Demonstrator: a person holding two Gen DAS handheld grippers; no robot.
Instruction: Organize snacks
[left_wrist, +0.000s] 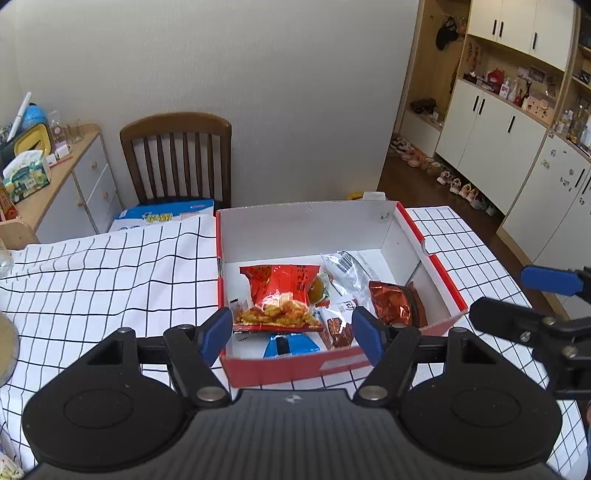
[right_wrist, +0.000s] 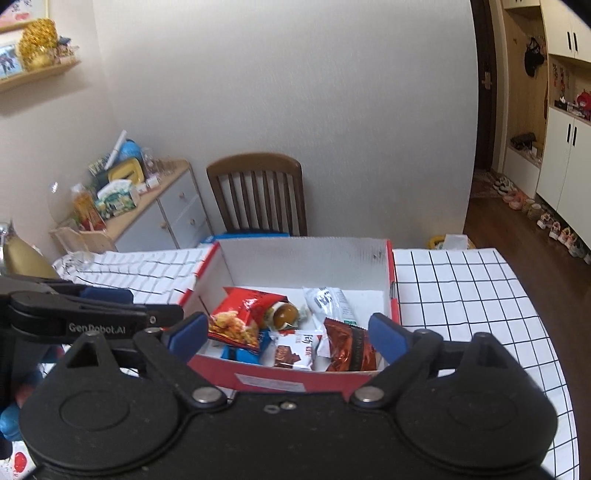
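A red cardboard box with white inside (left_wrist: 436, 266) (right_wrist: 393, 291) stands on the checked tablecloth. In it lie several snack packs: a red bag of orange crisps (left_wrist: 280, 295) (right_wrist: 240, 317), a silver-white pack (left_wrist: 343, 273) (right_wrist: 328, 302), a copper-brown foil bag (left_wrist: 391, 302) (right_wrist: 351, 347), a white pack with brown squares (right_wrist: 295, 350) and a blue pack (left_wrist: 288, 343). My left gripper (left_wrist: 291, 332) is open and empty above the box's near wall. My right gripper (right_wrist: 286, 334) is open and empty, also above the near wall. The right gripper shows in the left wrist view (left_wrist: 535, 302).
A wooden chair (left_wrist: 177, 158) (right_wrist: 258, 192) stands behind the table by the wall. A sideboard with clutter (left_wrist: 55, 166) (right_wrist: 147, 199) is at the left. White cupboards (left_wrist: 498, 122) and shoes on the floor are at the right. A glass (right_wrist: 79, 254) stands at the table's far left.
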